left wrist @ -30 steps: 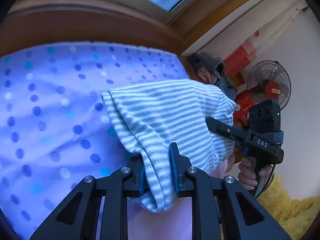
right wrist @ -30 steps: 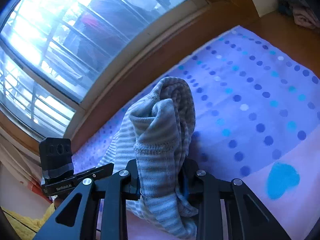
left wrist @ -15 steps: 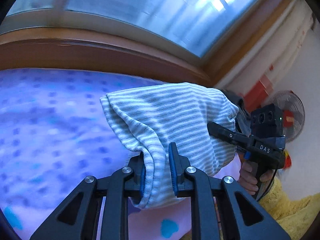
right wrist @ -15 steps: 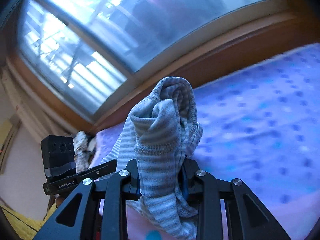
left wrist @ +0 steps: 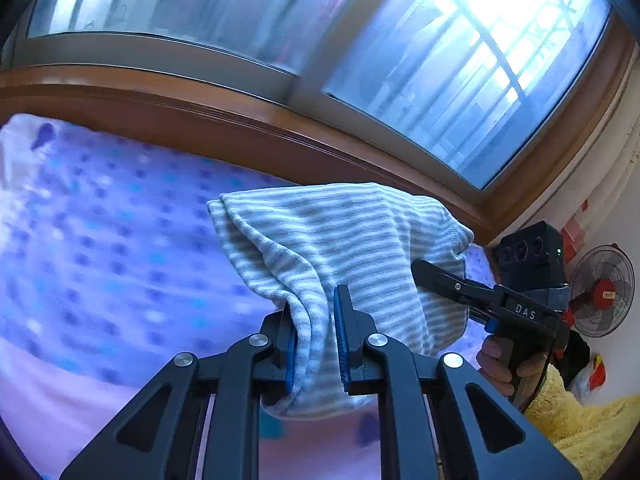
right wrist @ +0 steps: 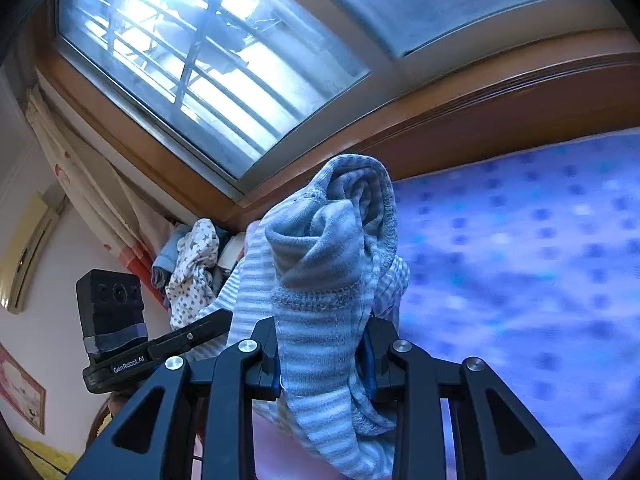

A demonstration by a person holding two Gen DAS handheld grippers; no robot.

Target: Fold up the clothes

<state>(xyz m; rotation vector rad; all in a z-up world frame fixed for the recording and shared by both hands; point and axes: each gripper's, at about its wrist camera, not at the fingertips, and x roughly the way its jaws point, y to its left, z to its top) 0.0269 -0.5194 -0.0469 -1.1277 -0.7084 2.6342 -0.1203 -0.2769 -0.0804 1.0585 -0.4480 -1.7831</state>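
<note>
A folded blue-and-white striped garment (left wrist: 340, 232) hangs in the air above the bed, held at both ends. My left gripper (left wrist: 314, 312) has a fold of it between its blue pads, and its jaws are closing on the cloth. My right gripper (right wrist: 320, 340) is shut on a thick bunched roll of the same garment (right wrist: 332, 248). In the left wrist view the right gripper (left wrist: 440, 278) reaches into the cloth's right edge, with a hand (left wrist: 496, 364) on its grip. The left gripper (right wrist: 200, 328) shows low at the left of the right wrist view.
A purple dotted bedsheet (left wrist: 100, 260) lies below, also seen as the bedsheet (right wrist: 520, 280). A wooden sill (left wrist: 240, 120) and a large window run behind it. A pile of clothes (right wrist: 192, 264) sits in the corner. A fan (left wrist: 602, 290) and a yellow blanket (left wrist: 580, 420) are at right.
Both grippers have swung sideways and slightly up with the striped garment held between them. The views have turned from the bedsheet toward the window. The grips are unchanged.
</note>
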